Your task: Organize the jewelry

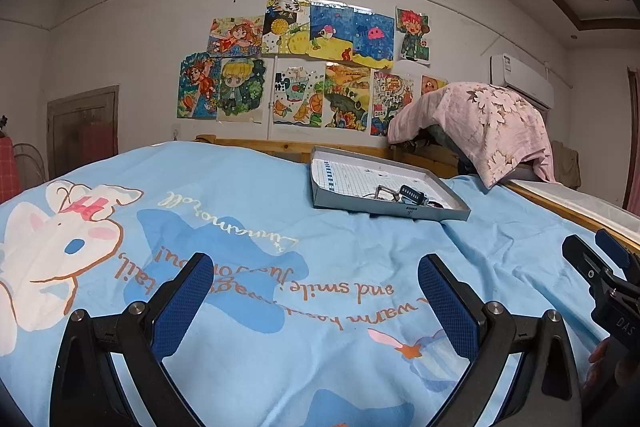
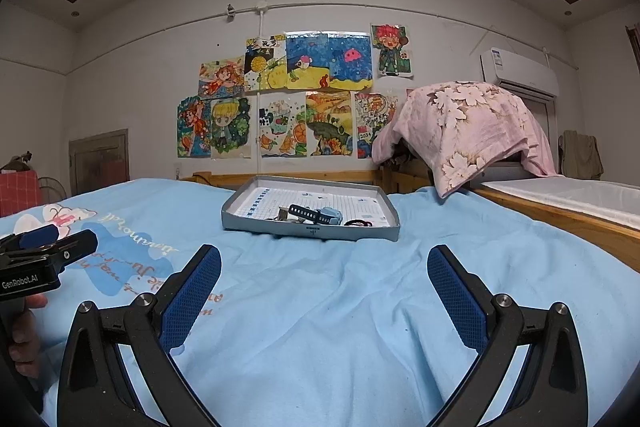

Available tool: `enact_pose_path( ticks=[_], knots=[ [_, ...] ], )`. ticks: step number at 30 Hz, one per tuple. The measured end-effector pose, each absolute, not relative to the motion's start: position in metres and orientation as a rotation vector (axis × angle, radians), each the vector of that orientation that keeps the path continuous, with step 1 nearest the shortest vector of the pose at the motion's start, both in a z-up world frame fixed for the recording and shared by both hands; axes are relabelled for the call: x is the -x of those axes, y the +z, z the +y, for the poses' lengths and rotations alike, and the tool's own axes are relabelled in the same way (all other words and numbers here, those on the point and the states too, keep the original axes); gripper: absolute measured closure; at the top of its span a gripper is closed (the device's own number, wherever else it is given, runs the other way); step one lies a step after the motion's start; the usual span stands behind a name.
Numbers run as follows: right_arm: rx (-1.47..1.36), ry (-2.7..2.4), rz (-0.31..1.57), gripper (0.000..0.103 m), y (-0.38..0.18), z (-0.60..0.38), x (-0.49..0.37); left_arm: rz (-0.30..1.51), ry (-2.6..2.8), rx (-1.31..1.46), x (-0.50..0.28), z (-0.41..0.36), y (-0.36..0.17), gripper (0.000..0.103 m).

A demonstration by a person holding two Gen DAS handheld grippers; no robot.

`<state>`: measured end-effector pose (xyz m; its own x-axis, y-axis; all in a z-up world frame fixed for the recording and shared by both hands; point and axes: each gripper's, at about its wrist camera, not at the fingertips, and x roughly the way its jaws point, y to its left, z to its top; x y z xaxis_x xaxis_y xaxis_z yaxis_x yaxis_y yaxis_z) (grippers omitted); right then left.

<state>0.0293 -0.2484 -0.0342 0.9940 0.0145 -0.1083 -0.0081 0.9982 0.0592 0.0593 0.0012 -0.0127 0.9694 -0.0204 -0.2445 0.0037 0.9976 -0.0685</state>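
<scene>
Left tool point(image 1: 316, 279) lower centre of its view, fingers spread wide, empty, over blue bed cover point(image 1: 248, 187). Grey tray point(image 2: 312, 231) with jewelry point(image 2: 316, 215) mid-frame. Right tool point(image 2: 324, 271) lower centre, likewise wide apart, empty.

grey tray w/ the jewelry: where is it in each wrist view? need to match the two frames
Left wrist: grey tray lies on the blue bedspread, right of centre, beyond the open left gripper.
Right wrist: grey tray lies near centre, slightly left, straight ahead of the open right gripper.
Shared landmark: the pink floral pillow, behind and right of the tray in both views.
</scene>
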Motion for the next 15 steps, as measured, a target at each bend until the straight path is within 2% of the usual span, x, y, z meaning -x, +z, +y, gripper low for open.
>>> enact_pose_path(
  ticks=[15],
  knots=[
    [-0.062, 0.010, 0.110, 0.002, -0.0357, -0.2476, -0.0297, 0.249, -0.013, 0.065, -0.0596, 0.0013, -0.0138, 0.000]
  ],
)
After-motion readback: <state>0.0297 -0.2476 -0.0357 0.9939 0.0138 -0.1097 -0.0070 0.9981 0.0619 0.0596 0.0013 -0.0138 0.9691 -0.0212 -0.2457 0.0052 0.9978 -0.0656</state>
